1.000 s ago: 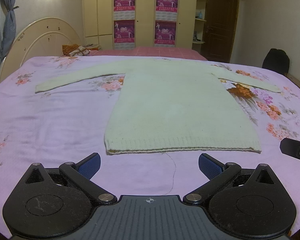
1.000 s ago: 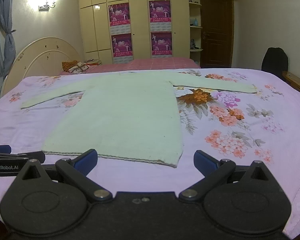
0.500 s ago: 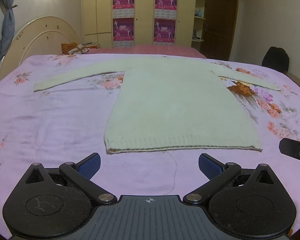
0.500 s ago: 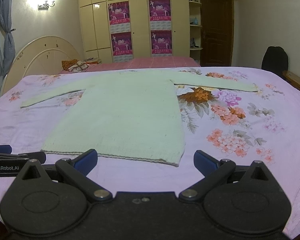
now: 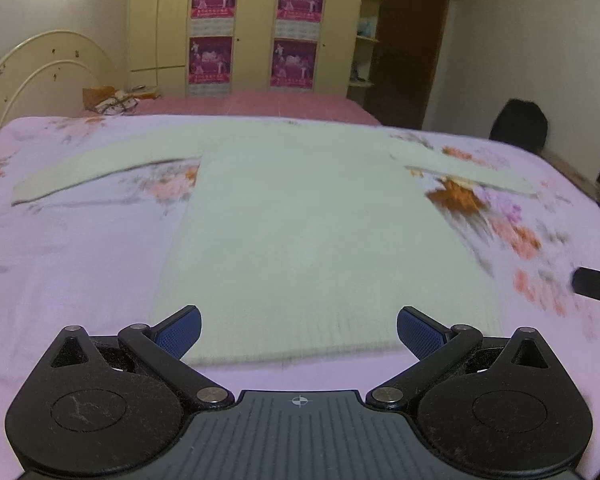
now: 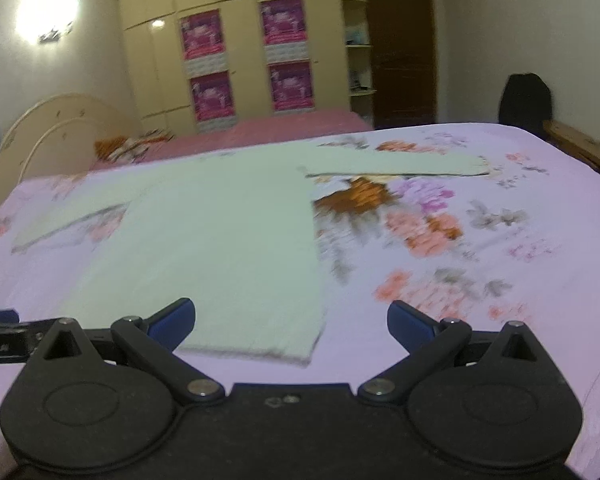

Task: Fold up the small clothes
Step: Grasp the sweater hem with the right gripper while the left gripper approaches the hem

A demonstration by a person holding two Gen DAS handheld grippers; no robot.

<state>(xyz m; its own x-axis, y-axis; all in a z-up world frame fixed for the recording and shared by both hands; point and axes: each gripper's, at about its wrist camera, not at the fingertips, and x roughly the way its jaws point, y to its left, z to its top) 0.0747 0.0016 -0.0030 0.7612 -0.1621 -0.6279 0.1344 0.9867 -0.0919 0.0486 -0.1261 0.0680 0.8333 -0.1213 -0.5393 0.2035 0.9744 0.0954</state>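
Observation:
A pale green knitted sweater lies flat on the bed with both sleeves spread out sideways. Its ribbed hem is nearest to me. My left gripper is open, its blue pads just over the hem's left half. In the right wrist view the same sweater fills the left and middle. My right gripper is open over the hem's right corner, and its left pad overlaps the hem. Nothing is held by either one. The right sleeve reaches toward the far right.
The bed carries a lilac flowered sheet. A cream headboard stands at the left. Behind the bed are a second pink bed, wardrobes with posters and a dark door. A black chair back stands at the right edge.
Both grippers have moved forward over the bed, from short of the hem to above it. The views are blurred by the motion. The sweater has not moved.

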